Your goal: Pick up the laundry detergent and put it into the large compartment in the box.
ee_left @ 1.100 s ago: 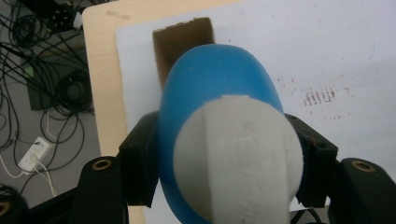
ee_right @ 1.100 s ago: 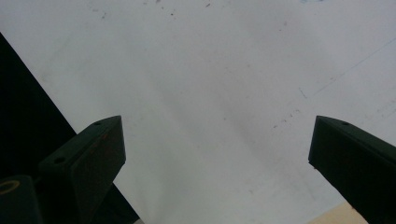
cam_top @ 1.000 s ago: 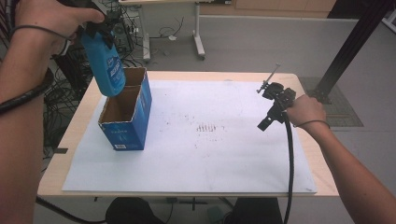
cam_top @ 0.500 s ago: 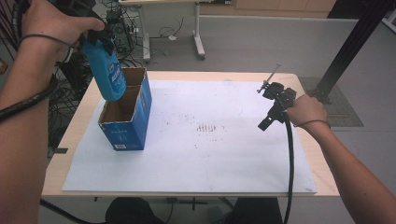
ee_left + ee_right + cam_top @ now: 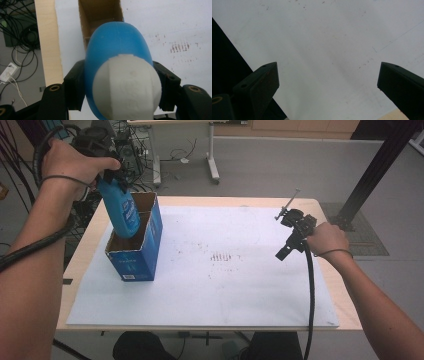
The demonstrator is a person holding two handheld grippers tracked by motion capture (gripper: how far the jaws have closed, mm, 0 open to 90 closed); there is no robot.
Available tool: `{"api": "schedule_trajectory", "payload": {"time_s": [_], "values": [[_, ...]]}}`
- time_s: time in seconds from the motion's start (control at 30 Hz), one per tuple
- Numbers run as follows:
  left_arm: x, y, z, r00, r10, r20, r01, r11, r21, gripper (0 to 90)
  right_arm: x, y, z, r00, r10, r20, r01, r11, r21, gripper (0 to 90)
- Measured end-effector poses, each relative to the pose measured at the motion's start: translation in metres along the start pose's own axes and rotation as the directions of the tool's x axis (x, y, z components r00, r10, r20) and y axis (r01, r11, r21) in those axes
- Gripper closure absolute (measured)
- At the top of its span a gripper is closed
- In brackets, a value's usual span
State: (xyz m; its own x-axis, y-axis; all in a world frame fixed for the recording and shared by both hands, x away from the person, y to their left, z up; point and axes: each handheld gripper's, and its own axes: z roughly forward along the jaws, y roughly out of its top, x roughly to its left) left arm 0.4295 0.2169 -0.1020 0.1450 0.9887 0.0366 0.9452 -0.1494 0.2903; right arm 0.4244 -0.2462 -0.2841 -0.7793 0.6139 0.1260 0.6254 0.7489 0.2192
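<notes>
- While the left gripper (image 5: 102,155) pinches a blue bottle (image 5: 122,210) by its neck in the high view, the bottle hangs upright with its base dipping into the open top of the blue cardboard box (image 5: 135,252). The box stands on the white sheet (image 5: 215,270) covering the table (image 5: 345,312); the right gripper (image 5: 292,227) rests well right of the box, held by the right hand (image 5: 326,238).
- In the left gripper view, the jaws clamp either side of the bottle (image 5: 117,50), below its white cap (image 5: 127,87), directly above the box (image 5: 100,15).
- In the right gripper view, the jaws stand spread wide over the bare sheet (image 5: 324,50).
</notes>
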Motion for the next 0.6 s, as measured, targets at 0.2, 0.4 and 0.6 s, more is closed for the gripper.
{"api": "schedule_trajectory", "payload": {"time_s": [0.2, 0.4, 0.6], "values": [[0.001, -0.003, 0.017, 0.9999, -0.007, 0.01, 0.006, 0.9998, 0.019, 37.8, 0.0, -0.001, 0.001, 1.0, -0.001, -0.006, 0.001, 1.0, -0.008, 3.6], [0.004, -0.006, 0.034, 0.9998, -0.015, 0.014, 0.015, 0.9994, 0.032, 37.8, 0.0, -0.001, 0.003, 0.9999, 0.002, -0.011, -0.002, 1.0, -0.002, 3.6], [0.005, -0.009, 0.051, 0.9998, -0.02, 0.005, 0.019, 0.9989, 0.043, 37.8, 0.0, 0.0, 0.005, 0.9999, 0.001, -0.015, -0.001, 1.0, -0.002, 3.6]]}}
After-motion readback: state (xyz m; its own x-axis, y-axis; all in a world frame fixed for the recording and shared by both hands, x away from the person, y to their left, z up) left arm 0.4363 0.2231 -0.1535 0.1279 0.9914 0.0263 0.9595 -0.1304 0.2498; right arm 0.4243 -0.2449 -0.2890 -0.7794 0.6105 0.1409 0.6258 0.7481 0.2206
